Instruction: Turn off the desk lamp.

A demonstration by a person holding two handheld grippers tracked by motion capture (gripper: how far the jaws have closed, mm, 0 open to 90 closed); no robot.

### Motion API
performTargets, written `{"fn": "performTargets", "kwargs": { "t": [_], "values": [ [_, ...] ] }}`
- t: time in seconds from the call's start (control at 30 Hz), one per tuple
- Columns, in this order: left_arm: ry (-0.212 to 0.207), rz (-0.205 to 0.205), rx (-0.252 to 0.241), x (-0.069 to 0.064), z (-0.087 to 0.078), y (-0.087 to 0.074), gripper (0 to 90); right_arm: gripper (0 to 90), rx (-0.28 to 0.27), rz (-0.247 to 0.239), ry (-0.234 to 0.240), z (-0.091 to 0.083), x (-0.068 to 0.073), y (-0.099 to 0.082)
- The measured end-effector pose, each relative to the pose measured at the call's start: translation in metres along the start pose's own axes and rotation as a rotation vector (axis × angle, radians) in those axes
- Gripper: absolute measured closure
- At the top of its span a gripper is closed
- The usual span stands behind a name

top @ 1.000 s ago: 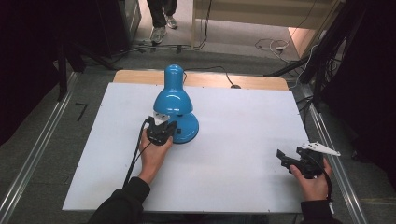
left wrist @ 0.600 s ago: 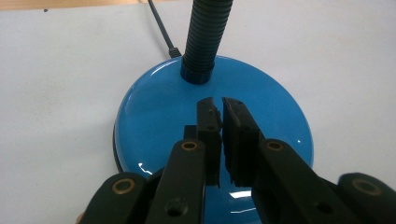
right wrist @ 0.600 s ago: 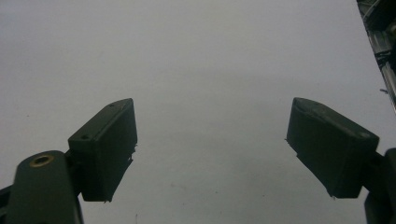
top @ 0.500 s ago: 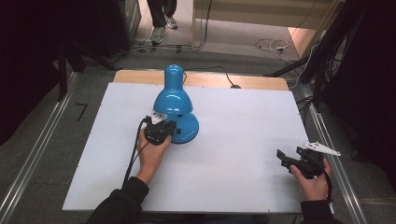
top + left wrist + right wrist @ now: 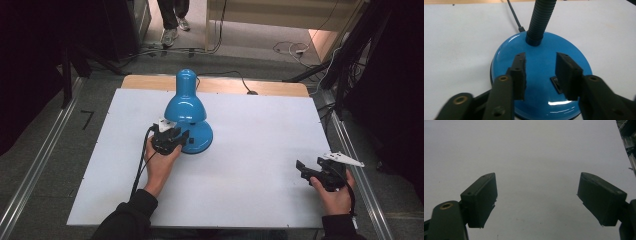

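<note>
Reaching forward from the bottom edge of the high view, the person's left hand (image 5: 159, 167) stretches out on a dark-sleeved forearm and holds the left claw (image 5: 172, 138) right at the round base of a blue desk lamp (image 5: 186, 107). In the left gripper view that claw (image 5: 541, 75) hangs just above the glossy lamp base (image 5: 539, 62), its jaws narrowly parted with blue showing between them and nothing gripped; a small black switch (image 5: 556, 83) sits on the base beside the right-hand jaw, and the ribbed black neck (image 5: 540, 20) rises from the base beyond the tips. The lamp stands near the middle of the white worktop (image 5: 260, 130), its shade bent toward the person, its cord (image 5: 235, 80) running off the far edge.

Far to the right, well apart from the lamp, the right hand (image 5: 336, 195) rests near the worktop's right edge, wrist bent inward so the right claw (image 5: 303, 167) points left. In the right gripper view its jaws stand wide over bare white surface, holding nothing.
</note>
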State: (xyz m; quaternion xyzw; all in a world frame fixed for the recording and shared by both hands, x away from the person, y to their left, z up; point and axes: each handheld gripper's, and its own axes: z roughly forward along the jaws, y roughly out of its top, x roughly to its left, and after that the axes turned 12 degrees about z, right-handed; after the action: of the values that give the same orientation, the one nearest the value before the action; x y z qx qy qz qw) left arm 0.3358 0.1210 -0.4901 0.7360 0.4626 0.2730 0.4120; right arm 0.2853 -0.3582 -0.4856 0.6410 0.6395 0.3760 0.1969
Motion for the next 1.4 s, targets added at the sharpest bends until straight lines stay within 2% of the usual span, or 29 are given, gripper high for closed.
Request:
{"fn": "performTargets", "kwargs": {
  "t": [0.17, 0.37, 0.83, 1.1, 1.4],
  "values": [
    [-0.004, -0.004, 0.005, 0.0, 0.0, 0.0, 51.0, 15.1, 0.001, 0.001, -0.001, 0.0, 0.0, 0.0],
    [-0.002, -0.002, 0.004, -0.001, -0.001, 0.0, 46.5, 15.1, 0.001, 0.0, -0.002, 0.0, 0.0, 0.0],
    [0.013, 0.004, 0.019, 0.005, -0.009, -0.003, 42.1, 15.1, 0.002, 0.0, -0.003, -0.001, 0.0, 0.0],
    [0.017, -0.016, 0.003, 0.01, -0.017, -0.004, 40.1, 15.1, 0.003, 0.0, -0.005, -0.001, -0.001, -0.001],
    [0.015, -0.016, 0.006, 0.015, -0.023, -0.007, 39.5, 15.1, 0.002, -0.001, -0.006, -0.001, 0.0, -0.001]
  ]
}}
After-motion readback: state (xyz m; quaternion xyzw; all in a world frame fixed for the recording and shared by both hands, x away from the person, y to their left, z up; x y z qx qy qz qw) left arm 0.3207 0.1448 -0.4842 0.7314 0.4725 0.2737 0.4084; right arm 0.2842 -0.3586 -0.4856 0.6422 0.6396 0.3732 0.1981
